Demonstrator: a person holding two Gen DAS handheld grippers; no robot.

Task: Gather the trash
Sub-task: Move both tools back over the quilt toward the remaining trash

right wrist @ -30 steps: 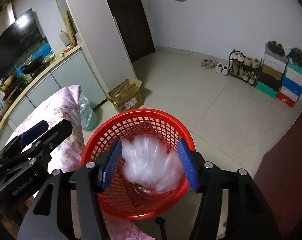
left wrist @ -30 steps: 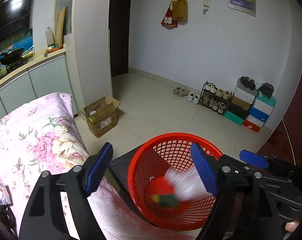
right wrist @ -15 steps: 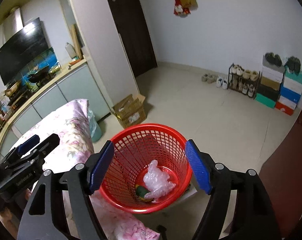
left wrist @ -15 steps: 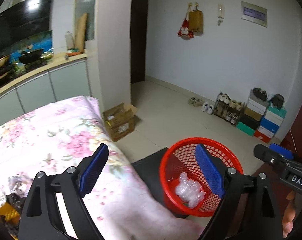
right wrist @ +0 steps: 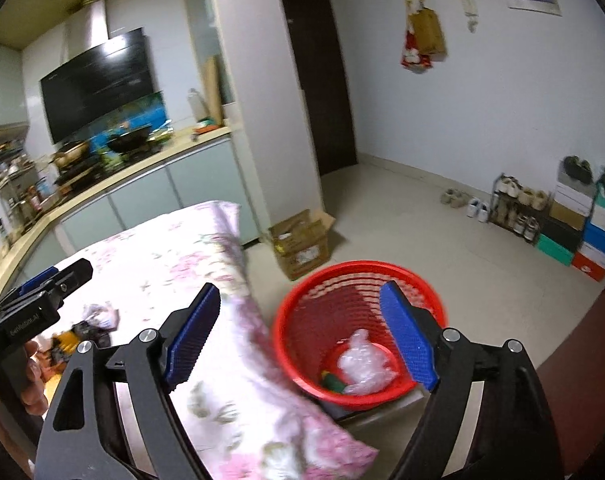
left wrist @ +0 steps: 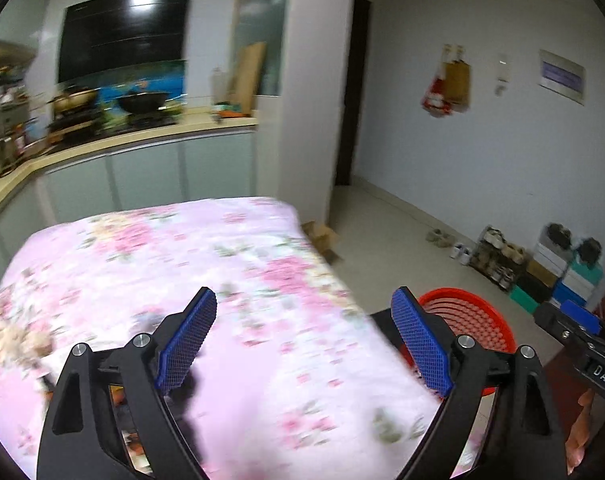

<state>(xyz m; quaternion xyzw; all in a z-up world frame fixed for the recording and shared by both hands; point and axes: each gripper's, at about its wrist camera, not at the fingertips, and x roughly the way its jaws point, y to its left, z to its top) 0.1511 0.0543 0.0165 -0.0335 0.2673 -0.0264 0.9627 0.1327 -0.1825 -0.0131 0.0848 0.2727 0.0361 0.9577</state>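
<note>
The red plastic basket (right wrist: pixel 358 332) sits down off the corner of the table, a round, open-weave mesh thing with a smooth rim, standing upright with its mouth facing straight up. Down in the bottom lies a crumpled wad of clear plastic wrap (right wrist: pixel 364 368), shiny and bubbly-looking, and tucked against its left side is a small dark green item with a yellow end (right wrist: pixel 331 382), lying roughly flat with its long axis running left to right; too small to say what it is. The table itself wears a pink floral cloth (left wrist: pixel 230 280), soft and a bit rumpled, hanging over the edge near the basket. Left gripper (left wrist: pixel 302 344) is over the cloth with its fingers spread wide and nothing between them, just the blue, cross-hatched rubbery pads (left wrist: pixel 186 344) on black frames. Right gripper (right wrist: pixel 300 342) is above the basket edge, its jaws opening, also with nothing in them. Over by the left gripper in the right camera's view there's more crumpled stuff on the cloth, a pale scrunched wrapper (right wrist: pixel 100 316) and something dark with yellow (right wrist: pixel 76 340) beside it, kinda blurry. A cardboard box (right wrist: pixel 300 242) sits on the tile floor past the basket, flaps open.
</note>
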